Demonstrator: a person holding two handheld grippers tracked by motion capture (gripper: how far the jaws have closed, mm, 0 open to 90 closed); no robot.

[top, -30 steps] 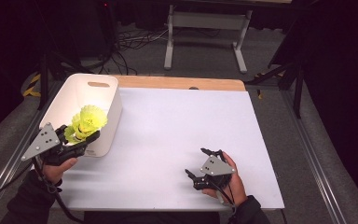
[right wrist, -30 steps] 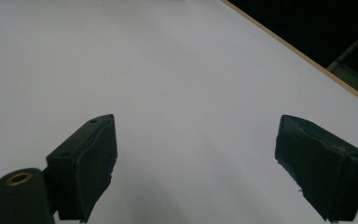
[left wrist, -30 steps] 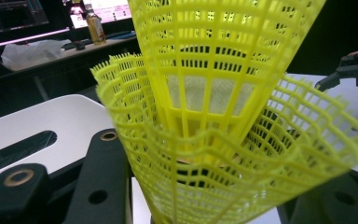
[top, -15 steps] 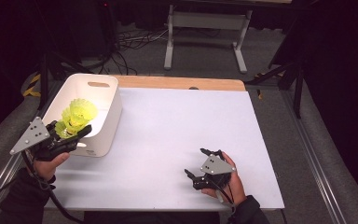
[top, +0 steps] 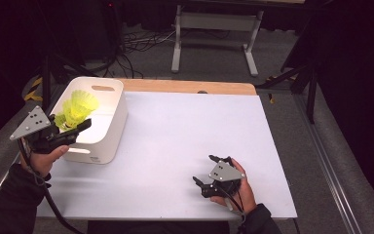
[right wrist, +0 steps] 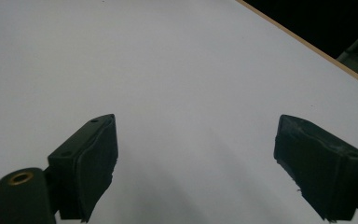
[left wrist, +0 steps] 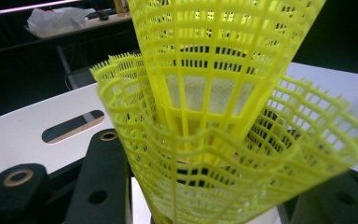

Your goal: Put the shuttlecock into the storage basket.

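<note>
Left gripper view puts your left gripper (top: 73, 129) closed on a nested pair of yellow plastic shuttlecocks (left wrist: 223, 121), gripped low near their corks with the mesh skirts flaring up past the jaws. You seem to hold them by the base so the soft skirts are not crushed. In the high view that pair (top: 75, 108) hangs above the near part of the white bin (top: 109, 131), which stands at the left edge of the worktop (top: 185, 136) near its far left corner. Whether you are lifting them out or lowering them in cannot be judged. Your right gripper (top: 214, 174) rests low near the worktop's front edge, right of centre, jaws spread wide over the bare white surface, gripping nothing, apparently parked while the left works.
</note>
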